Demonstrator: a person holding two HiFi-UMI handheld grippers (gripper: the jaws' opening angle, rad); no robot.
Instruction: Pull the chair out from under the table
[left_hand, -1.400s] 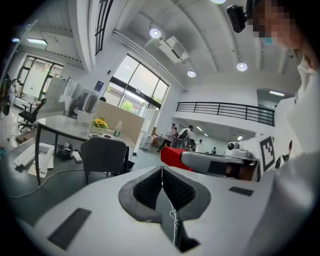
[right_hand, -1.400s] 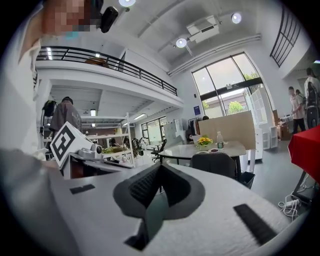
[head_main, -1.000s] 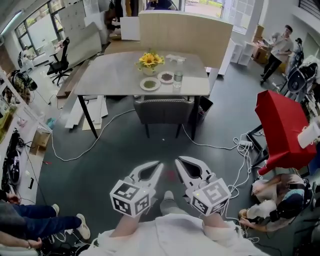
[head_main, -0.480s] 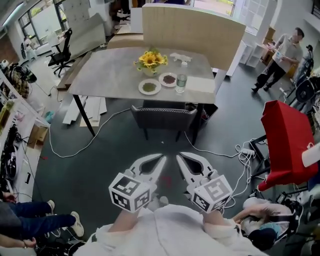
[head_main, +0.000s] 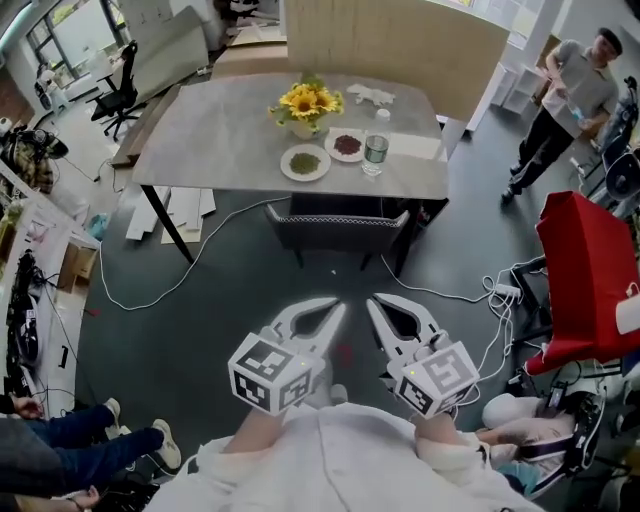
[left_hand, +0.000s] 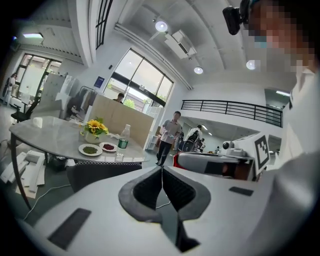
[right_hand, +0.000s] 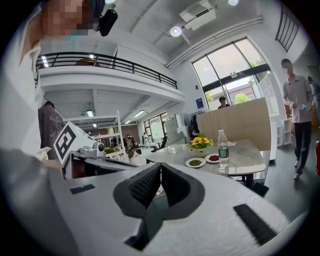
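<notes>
Now I've walked closer: the chair (head_main: 338, 228), tucked under the table (head_main: 200, 140), looms nearer than a second ago (not within reach yet). My left gripper (head_main: 336, 305) and right gripper (head_main: 373, 300) are pinched together, empty; they'll need opening for the backrest.

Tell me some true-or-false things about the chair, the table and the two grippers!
1. The chair is tucked under the table. True.
2. The left gripper is holding the chair. False: it is shut on nothing and is apart from the chair.
3. Sunflowers stand on the table. True.
4. The water bottle lies on the floor. False: it stands upright on the table, beside a plate.
5. The right gripper is wide open. False: its jaws are together.
</notes>
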